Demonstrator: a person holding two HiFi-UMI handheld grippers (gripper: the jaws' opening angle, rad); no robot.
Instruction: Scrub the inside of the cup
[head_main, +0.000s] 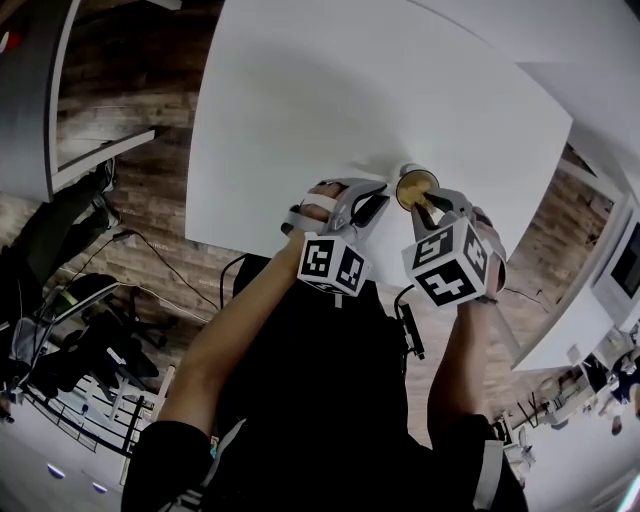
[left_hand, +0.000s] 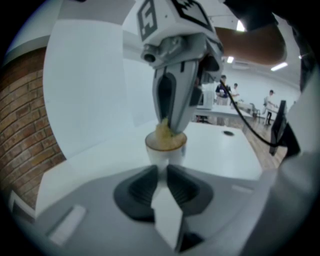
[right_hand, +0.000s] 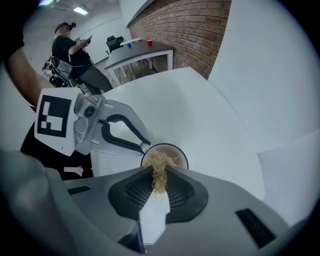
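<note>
Your right claw (right_hand: 159, 171) pinches the scrubber (right_hand: 160, 159), your left claw (left_hand: 161, 169) grips the cup (right_hand: 183, 156); hard pushing could tip it.

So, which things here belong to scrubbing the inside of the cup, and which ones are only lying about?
In the job: cup, standing on the white table; fibre scrubber, reaching into it; left hand-held gripper, shut on the cup; right hand-held gripper, shut on the fibre scrubber.
Lying about: red cup on the far desk; cables on the floor.
</note>
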